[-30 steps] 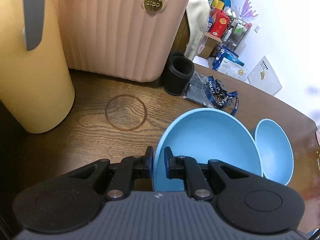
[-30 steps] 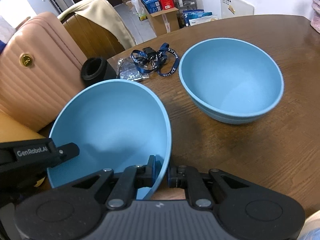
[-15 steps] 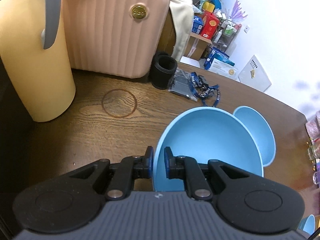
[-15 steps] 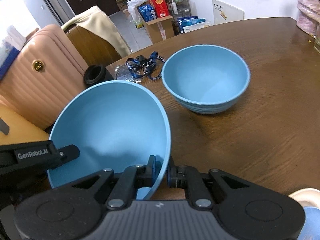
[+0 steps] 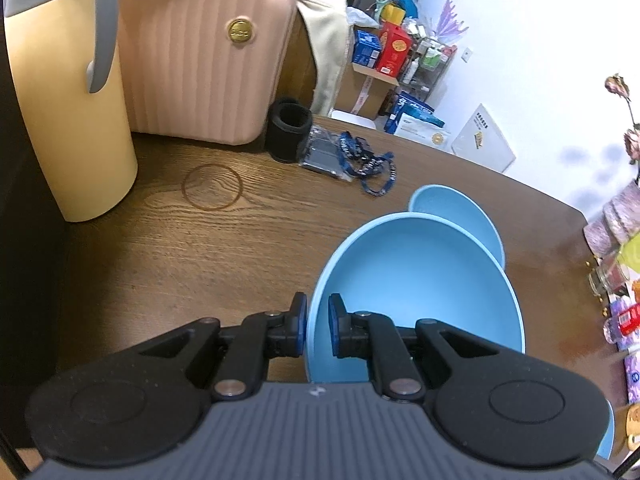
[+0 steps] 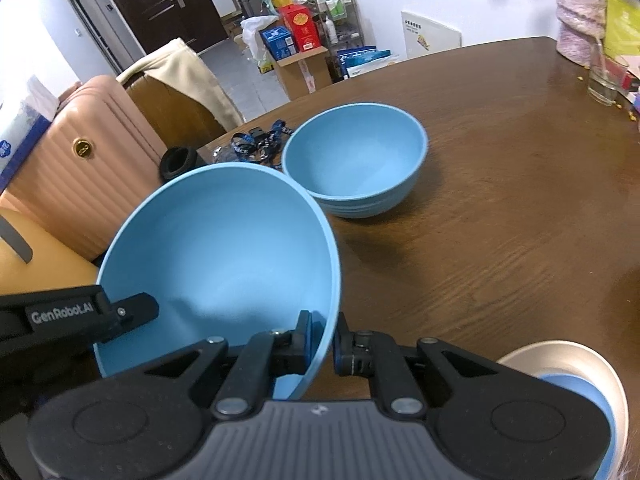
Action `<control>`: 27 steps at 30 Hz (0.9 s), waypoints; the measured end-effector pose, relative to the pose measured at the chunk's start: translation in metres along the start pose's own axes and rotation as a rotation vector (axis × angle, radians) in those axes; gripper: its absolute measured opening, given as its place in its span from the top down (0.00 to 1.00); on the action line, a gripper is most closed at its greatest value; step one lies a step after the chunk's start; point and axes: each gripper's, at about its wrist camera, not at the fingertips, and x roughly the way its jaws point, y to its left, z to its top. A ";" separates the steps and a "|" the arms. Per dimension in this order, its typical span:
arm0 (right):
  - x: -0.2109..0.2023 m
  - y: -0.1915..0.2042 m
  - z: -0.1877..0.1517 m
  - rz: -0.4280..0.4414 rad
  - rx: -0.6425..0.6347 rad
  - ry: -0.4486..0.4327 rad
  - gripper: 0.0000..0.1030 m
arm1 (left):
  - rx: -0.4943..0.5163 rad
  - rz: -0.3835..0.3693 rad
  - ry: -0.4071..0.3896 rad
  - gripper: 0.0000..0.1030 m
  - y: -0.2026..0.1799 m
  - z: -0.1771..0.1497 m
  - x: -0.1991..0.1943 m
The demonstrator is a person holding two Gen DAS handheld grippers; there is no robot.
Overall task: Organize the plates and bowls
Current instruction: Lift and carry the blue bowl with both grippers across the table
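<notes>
A large light-blue bowl [image 5: 416,288] hangs tilted above the wooden table [image 5: 200,256], gripped on two sides. My left gripper [image 5: 318,320] is shut on its left rim, one pad inside and one outside. My right gripper [image 6: 322,340] is shut on the opposite rim of the same bowl [image 6: 216,268]. In the right wrist view, a finger [image 6: 120,312] of the left gripper shows at the bowl's left edge. A second blue bowl [image 6: 356,160] stands upright on the table beyond it, partly hidden in the left wrist view [image 5: 456,212].
A pink suitcase [image 5: 200,64] and a tall yellow container [image 5: 68,120] stand at the table's far left. A black cup [image 5: 288,128] and a blue lanyard [image 5: 360,160] lie by them. A beige dish [image 6: 560,364] sits near right, a glass [image 6: 604,80] far right.
Both grippers have pulled back and risen with the bowl between them. The suitcase and the second bowl now look smaller and farther off. Both grips are unchanged.
</notes>
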 end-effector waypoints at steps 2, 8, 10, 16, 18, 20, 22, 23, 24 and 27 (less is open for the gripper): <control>-0.006 -0.006 -0.002 -0.001 0.007 -0.005 0.91 | 0.009 -0.003 -0.005 0.88 -0.006 -0.006 -0.006; -0.030 -0.026 -0.011 -0.006 0.014 -0.027 0.91 | 0.030 -0.015 -0.016 0.88 -0.023 -0.022 -0.023; -0.037 -0.033 -0.014 -0.009 0.017 -0.035 0.91 | 0.034 -0.022 -0.018 0.88 -0.030 -0.029 -0.029; -0.059 -0.055 -0.026 -0.021 0.024 -0.047 0.91 | 0.040 -0.041 -0.013 0.88 -0.045 -0.050 -0.044; -0.066 -0.062 -0.031 -0.028 0.026 -0.049 0.91 | 0.043 -0.049 -0.013 0.88 -0.050 -0.056 -0.048; -0.072 -0.069 -0.034 -0.032 0.033 -0.051 0.91 | 0.047 -0.056 -0.011 0.88 -0.056 -0.061 -0.052; -0.078 -0.076 -0.037 -0.039 0.043 -0.054 0.91 | 0.054 -0.063 -0.004 0.88 -0.062 -0.065 -0.055; -0.081 -0.079 -0.037 -0.042 0.049 -0.055 0.91 | 0.061 -0.066 0.000 0.88 -0.066 -0.067 -0.057; -0.083 -0.082 -0.039 -0.045 0.055 -0.056 0.91 | 0.068 -0.069 0.003 0.88 -0.070 -0.069 -0.057; -0.090 -0.090 -0.040 -0.053 0.077 -0.065 0.91 | 0.098 -0.081 0.009 0.88 -0.081 -0.071 -0.062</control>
